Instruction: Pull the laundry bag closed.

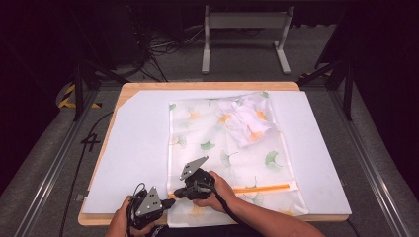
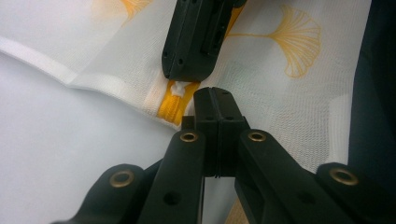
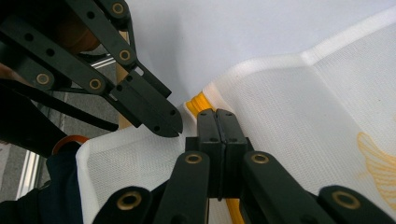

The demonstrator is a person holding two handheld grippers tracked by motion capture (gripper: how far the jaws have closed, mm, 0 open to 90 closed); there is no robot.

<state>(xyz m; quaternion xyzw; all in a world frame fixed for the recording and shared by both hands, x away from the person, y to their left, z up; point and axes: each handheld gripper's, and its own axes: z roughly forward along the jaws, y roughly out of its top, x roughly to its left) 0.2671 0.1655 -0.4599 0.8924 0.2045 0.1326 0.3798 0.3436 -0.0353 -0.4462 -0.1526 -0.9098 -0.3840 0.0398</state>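
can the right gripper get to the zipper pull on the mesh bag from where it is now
Probably yes. The right gripper sits shut at the orange zipper's end on the mesh bag, nothing between. The left gripper, also shut, crowds the same spot beside the white pull, so room is tight.

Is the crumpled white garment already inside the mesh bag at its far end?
Yes: in the high view the garment lies under the mesh of the bag, near its far end.

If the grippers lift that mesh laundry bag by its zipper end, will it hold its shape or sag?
The mesh laundry bag will probably sag: its thin fabric lies flat and creased on the table. The white garment bunched inside at the far end would likely slide down. It looks light, so it should drag easily.
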